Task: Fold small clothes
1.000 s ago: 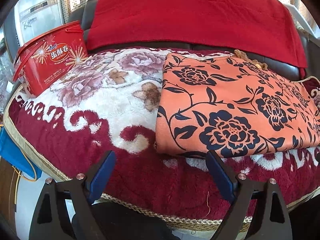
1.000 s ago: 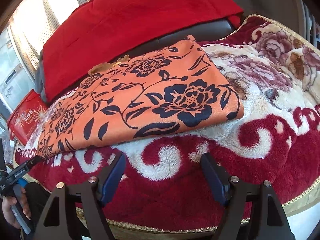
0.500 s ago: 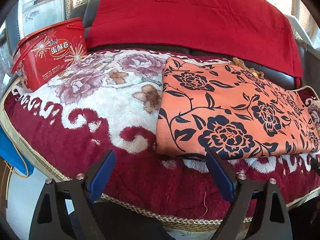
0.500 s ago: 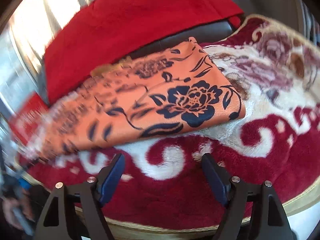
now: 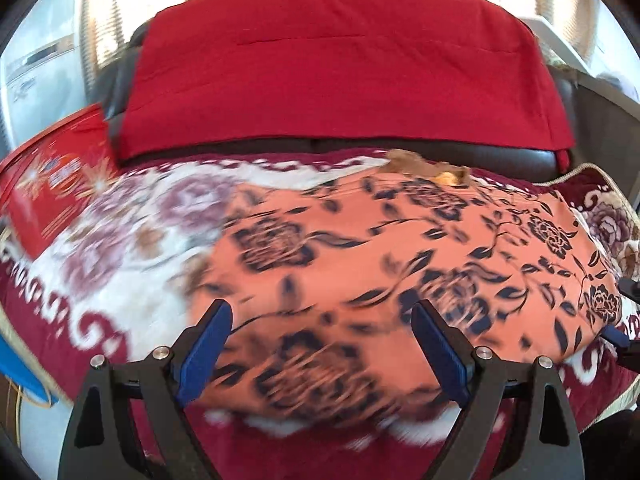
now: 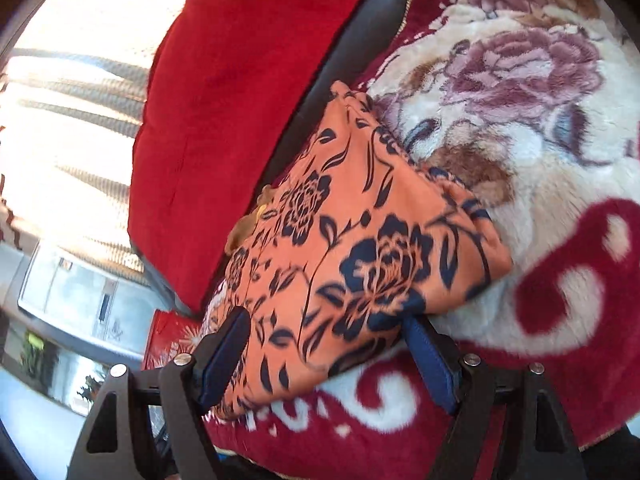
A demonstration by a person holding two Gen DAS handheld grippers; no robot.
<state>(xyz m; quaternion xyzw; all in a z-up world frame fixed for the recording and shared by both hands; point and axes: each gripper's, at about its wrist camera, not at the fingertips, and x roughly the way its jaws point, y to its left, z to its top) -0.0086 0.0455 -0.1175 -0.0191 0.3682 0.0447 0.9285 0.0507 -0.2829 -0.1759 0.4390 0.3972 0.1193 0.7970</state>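
Orange floral garment point(image 5: 400, 264) lies flat on the plush blanket point(image 5: 120, 280), long axis along the sofa front. Both hand-held grippers gape, gripping nothing; I read right hand-held gripper point(image 6: 324, 356) astride its near corner, left hand-held gripper point(image 5: 320, 344) probably just short; view blurred.

Beyond fingertips: dark sofa backrest point(image 5: 500, 152) under red throw point(image 5: 340, 64); floral plush blanket point(image 5: 132, 264) on seat. Bright curtained window point(image 6: 76, 92) behind.

Orange floral garment point(image 6: 360, 248) on plush blanket point(image 6: 560, 200), its near edge between wide-spread right gripper point(image 6: 324, 356) fingers.
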